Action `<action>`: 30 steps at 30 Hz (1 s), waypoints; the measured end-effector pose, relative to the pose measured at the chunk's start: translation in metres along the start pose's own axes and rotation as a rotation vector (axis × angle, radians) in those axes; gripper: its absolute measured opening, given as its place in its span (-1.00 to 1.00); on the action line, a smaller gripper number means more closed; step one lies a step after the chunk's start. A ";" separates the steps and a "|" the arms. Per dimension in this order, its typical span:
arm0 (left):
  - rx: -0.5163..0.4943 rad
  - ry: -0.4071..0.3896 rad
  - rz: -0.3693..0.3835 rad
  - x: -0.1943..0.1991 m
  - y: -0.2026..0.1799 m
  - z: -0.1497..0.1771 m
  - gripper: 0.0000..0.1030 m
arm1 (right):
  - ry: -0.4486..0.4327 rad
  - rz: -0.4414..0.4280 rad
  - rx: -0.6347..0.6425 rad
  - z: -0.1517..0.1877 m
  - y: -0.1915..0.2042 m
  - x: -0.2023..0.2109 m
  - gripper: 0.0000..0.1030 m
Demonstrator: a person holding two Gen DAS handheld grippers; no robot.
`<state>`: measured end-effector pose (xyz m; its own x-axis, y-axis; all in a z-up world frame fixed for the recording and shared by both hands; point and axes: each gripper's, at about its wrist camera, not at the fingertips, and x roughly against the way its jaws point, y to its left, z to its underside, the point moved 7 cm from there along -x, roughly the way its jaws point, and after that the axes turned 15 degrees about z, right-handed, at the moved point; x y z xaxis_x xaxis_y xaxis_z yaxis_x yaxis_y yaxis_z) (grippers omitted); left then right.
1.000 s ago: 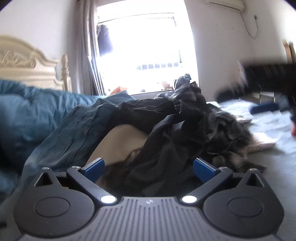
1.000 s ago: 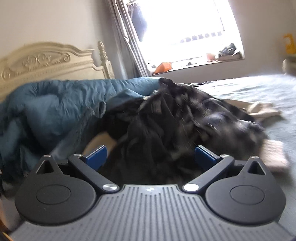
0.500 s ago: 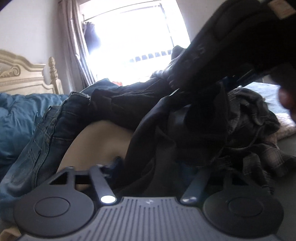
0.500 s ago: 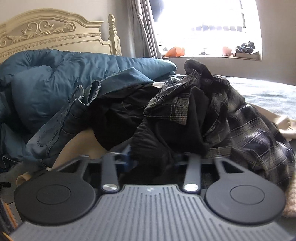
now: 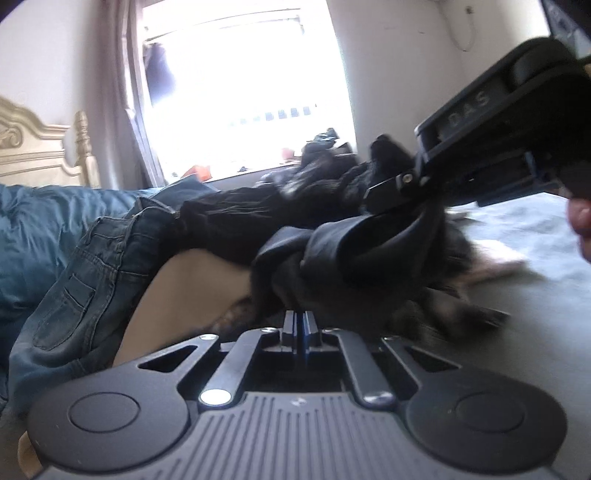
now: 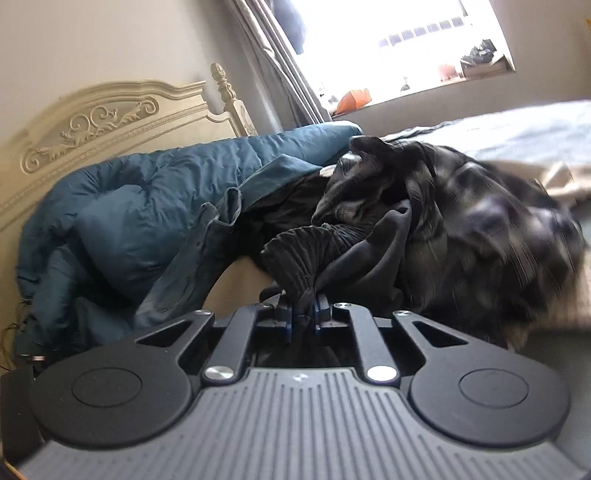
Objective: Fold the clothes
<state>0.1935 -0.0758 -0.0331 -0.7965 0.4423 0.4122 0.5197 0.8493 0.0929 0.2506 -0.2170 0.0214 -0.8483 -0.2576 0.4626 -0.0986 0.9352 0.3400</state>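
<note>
At the frame's centre, amid the heap on the bed [image 6: 535, 136], both the left gripper [image 5: 298, 322] and right gripper [image 6: 302, 314] had just closed, pinching the black garment [image 6: 295, 254], which likely needed a slow, even lift clear of the jeans [image 5: 88, 280].

A cream headboard [image 6: 110, 122] with carved scrollwork stands against the wall, ending in a turned post with a finial [image 6: 225, 85]. A bulky teal duvet [image 6: 147, 206] lies bunched against it. Grey curtains [image 6: 273, 62] hang beside a bright window [image 5: 243, 92], whose glare washes out the view outside. On the windowsill [image 6: 424, 92] sit an orange item [image 6: 354, 99] and a few small dark things, too blurred to name. A pale grey sheet [image 6: 517, 129] covers the mattress. A thin cable [image 5: 467, 29] loops down the white wall.
</note>
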 end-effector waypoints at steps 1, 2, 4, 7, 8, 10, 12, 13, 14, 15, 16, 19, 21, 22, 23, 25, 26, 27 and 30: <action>-0.009 0.003 0.011 0.010 -0.009 0.002 -0.93 | 0.005 -0.015 -0.020 0.004 -0.002 0.008 -0.87; -0.020 0.006 0.019 0.019 -0.020 0.003 -0.93 | 0.006 -0.029 -0.038 0.008 -0.003 0.017 -0.88; -0.043 0.003 0.046 0.038 -0.040 0.004 -0.94 | -0.001 -0.060 -0.063 0.016 -0.006 0.036 -1.00; -0.124 -0.019 0.094 0.069 -0.078 0.006 -0.93 | -0.023 -0.098 -0.077 0.028 -0.005 0.067 -1.00; -0.163 -0.019 0.089 0.076 -0.091 0.006 -0.91 | -0.030 -0.101 -0.075 0.032 -0.004 0.077 -1.00; -0.218 -0.009 0.073 0.083 -0.106 0.006 -0.77 | -0.029 -0.079 -0.058 0.038 -0.005 0.088 -0.99; -0.231 -0.007 0.052 0.084 -0.109 0.005 -0.66 | -0.027 -0.043 -0.052 0.038 -0.012 0.094 -0.93; -0.233 -0.012 0.037 0.081 -0.106 0.004 -0.46 | -0.029 -0.021 -0.052 0.036 -0.016 0.097 -0.92; -0.229 -0.016 0.020 0.078 -0.103 0.003 -0.14 | -0.029 -0.011 -0.054 0.033 -0.020 0.097 -0.91; -0.222 -0.023 0.003 0.075 -0.100 0.002 -0.01 | -0.031 0.005 -0.064 0.028 -0.026 0.097 -0.81; -0.207 -0.036 -0.007 0.069 -0.096 0.000 0.19 | -0.028 0.020 -0.068 0.024 -0.032 0.095 -0.43; -0.153 -0.078 -0.015 0.047 -0.084 -0.010 0.47 | -0.029 0.063 -0.073 0.006 -0.048 0.080 0.19; -0.099 -0.103 -0.020 0.023 -0.074 -0.019 0.58 | -0.021 0.074 -0.071 -0.005 -0.057 0.063 0.22; -0.075 -0.115 -0.022 0.012 -0.070 -0.023 0.61 | -0.021 0.080 -0.077 -0.010 -0.061 0.055 0.27; -0.049 -0.127 -0.022 0.002 -0.066 -0.028 0.61 | -0.021 0.080 -0.089 -0.015 -0.066 0.046 0.29; 0.003 -0.155 -0.019 -0.019 -0.059 -0.037 0.61 | -0.024 0.075 -0.118 -0.023 -0.076 0.030 0.30; 0.029 -0.169 -0.018 -0.029 -0.055 -0.042 0.61 | -0.027 0.066 -0.132 -0.026 -0.081 0.022 0.30; 0.055 -0.180 -0.020 -0.039 -0.051 -0.045 0.59 | -0.031 0.057 -0.144 -0.026 -0.087 0.017 0.30; 0.187 -0.180 -0.023 -0.065 -0.033 -0.048 -0.10 | -0.029 0.034 -0.179 -0.026 -0.100 0.004 0.30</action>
<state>0.2427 -0.1460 -0.0195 -0.8586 0.4520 0.2421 0.4477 0.8910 -0.0759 0.2708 -0.3175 0.0101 -0.8647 -0.2164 0.4533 0.0226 0.8847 0.4656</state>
